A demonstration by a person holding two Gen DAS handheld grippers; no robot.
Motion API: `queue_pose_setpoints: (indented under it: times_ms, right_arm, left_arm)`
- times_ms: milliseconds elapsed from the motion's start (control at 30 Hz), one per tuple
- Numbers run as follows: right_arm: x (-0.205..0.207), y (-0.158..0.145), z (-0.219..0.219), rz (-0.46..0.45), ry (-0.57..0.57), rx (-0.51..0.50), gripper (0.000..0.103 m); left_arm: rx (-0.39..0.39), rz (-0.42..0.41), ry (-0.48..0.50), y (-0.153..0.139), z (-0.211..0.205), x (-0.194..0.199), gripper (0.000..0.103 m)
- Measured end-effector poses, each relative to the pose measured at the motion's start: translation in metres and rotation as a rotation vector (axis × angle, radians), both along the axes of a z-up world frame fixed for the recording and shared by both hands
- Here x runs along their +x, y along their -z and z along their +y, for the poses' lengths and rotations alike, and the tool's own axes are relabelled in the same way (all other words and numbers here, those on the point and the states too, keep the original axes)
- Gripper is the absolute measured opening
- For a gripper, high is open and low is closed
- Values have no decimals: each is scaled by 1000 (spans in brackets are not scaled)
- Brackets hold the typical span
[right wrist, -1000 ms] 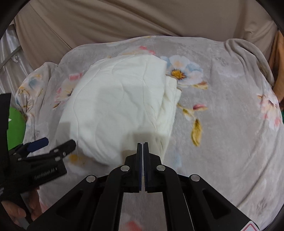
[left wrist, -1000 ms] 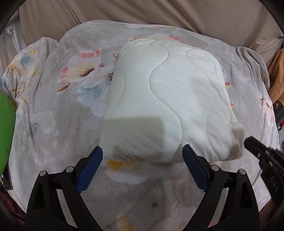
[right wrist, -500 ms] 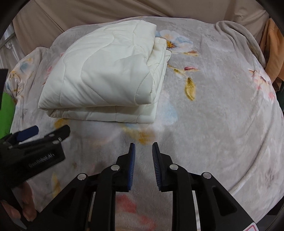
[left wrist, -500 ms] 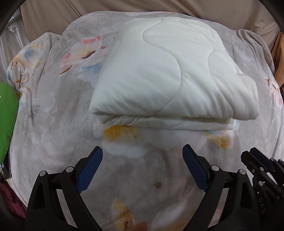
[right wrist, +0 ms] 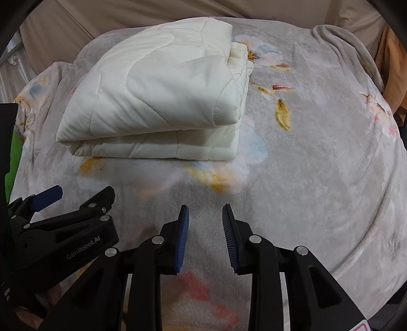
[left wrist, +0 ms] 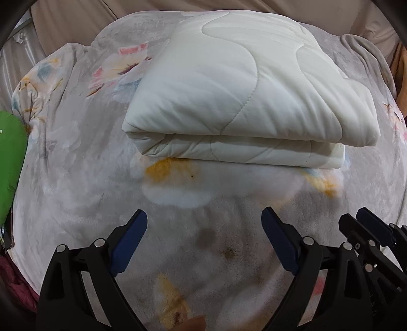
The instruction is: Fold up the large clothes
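Note:
A cream quilted cover [left wrist: 244,94] lies folded into a thick rectangular stack on a grey flowered blanket [left wrist: 76,183]. In the right wrist view the same stack [right wrist: 162,101] sits at the upper left. My left gripper [left wrist: 204,224] hovers in front of the stack's near folded edge, wide open and holding nothing. Just to its right, my right gripper [right wrist: 205,216] is over bare blanket; its jaws are opening and nothing lies between them. Each gripper shows at the edge of the other's view, the right gripper [left wrist: 356,221] and the left gripper [right wrist: 84,196].
A green object [left wrist: 10,165] lies at the blanket's left edge. Beige fabric [right wrist: 127,20] hangs behind the bed and an orange cloth [right wrist: 391,68] sits at the far right. The blanket's right half [right wrist: 318,152] bears only its flower print.
Both grippers have sunk and drawn back from the folded cover, which now lies farther ahead of them. The right gripper's jaws, shut a second ago, have parted. The left gripper stays wide open.

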State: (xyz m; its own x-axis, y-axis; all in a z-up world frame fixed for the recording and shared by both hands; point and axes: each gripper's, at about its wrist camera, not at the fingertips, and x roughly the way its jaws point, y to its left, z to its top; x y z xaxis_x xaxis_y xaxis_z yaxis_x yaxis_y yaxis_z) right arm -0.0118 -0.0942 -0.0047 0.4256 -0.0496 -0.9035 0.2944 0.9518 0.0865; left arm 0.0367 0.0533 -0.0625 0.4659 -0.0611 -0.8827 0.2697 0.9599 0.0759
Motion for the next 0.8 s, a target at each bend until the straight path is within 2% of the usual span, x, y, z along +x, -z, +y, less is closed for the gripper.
queue_pose_setpoints:
  times_ms: [367,800]
  right_arm:
    - [1,-9,8,-30,-16,-41,32]
    - [4,-14,8,-44,-11,-42,32]
  left_arm:
    - [-15,-15,-12,-5,-3,-4,89]
    - [-16,-46,-13,-9,0,-2,89]
